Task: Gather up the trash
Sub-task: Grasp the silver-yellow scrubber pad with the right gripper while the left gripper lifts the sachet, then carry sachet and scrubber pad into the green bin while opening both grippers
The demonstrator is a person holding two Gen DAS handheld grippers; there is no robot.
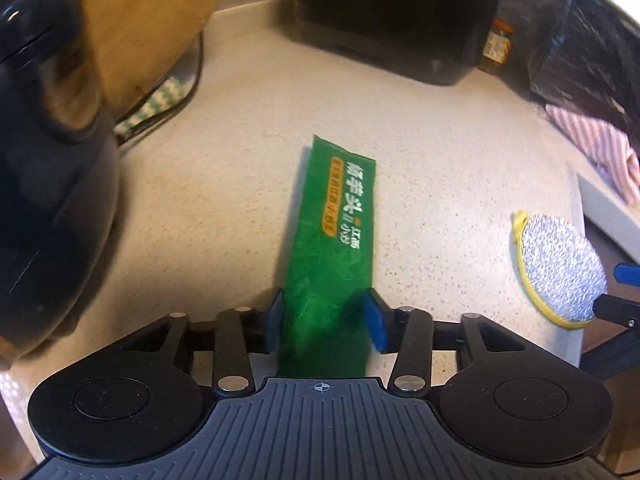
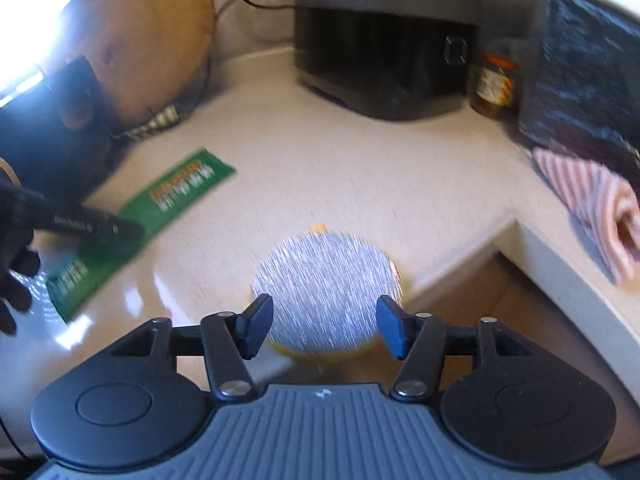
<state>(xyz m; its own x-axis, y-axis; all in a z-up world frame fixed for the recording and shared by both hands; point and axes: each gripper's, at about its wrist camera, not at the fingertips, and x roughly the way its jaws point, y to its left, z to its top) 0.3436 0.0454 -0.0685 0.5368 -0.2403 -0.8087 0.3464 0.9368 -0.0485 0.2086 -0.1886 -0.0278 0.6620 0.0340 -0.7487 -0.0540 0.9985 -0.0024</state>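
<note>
Left wrist view: the left tongs stand wide, their blue pads on either side of the near end of a green snack wrapper that lies flat on the speckled bench; the left pad sits at the wrapper's edge and the right pad just beside or over its other edge, and whether either presses on it I cannot tell, though nothing looks pinched or lifted. In the right wrist view the right tongs are about half open and bracket a round silver-and-yellow scouring pad that rests near the bench's front edge; there is a clear gap between each pad and the scourer, so nothing is held. Further out stand a black appliance at the back, a small jar beside it, a pink striped cloth on the right, and a wooden board with a dark kettle-like vessel on the left. As I judge it, the step in hand is the approach to the first pick-ups, with the wrapper the plain piece of trash. Next, the left tongs need to close on the thin wrapper low enough to catch it, then lift it clear; no bin shows in either view.
</note>
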